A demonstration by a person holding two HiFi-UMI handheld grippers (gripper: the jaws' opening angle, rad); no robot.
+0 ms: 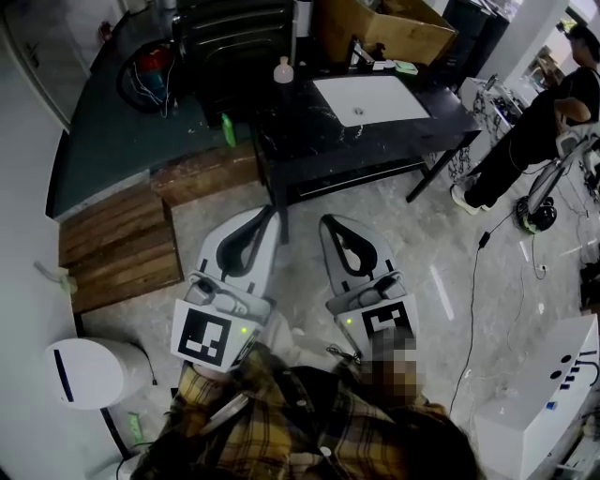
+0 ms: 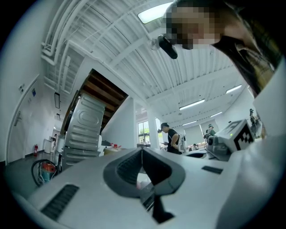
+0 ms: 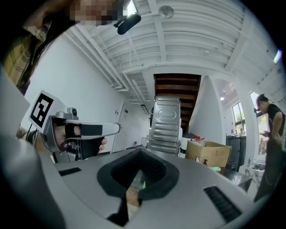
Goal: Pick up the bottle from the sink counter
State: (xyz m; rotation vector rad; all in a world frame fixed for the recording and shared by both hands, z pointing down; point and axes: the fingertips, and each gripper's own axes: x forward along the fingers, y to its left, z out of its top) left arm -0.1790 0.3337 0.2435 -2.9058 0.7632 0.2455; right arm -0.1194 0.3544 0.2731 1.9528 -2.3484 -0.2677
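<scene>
The bottle is small and pale, with rounded shoulders and a narrower cap; it stands upright near the back left of the sink counter, a dark slab with pale marble-like veining, glossy under the lights. Just to its right, the white rectangular sink basin is set flush into the slab, smooth and flat-bottomed. A slim green object leans at the counter's left edge; what it is cannot be told. An open cardboard box sits behind the basin.

In front of the counter, well apart from the bottle, the left gripper and right gripper are held side by side over a polished, mottled stone floor. Each is a smooth white shell with a dark rubbery loop of jaws. In the left gripper view the left gripper has its tips meeting in a seam with nothing between them; in the right gripper view the right gripper is likewise closed and empty. A black-and-white marker cube caps the left tool.

To the left lie rough wooden planks and a rounded white bin; a plaid sleeve fills the bottom edge; a person in dark clothes stands at far right.
</scene>
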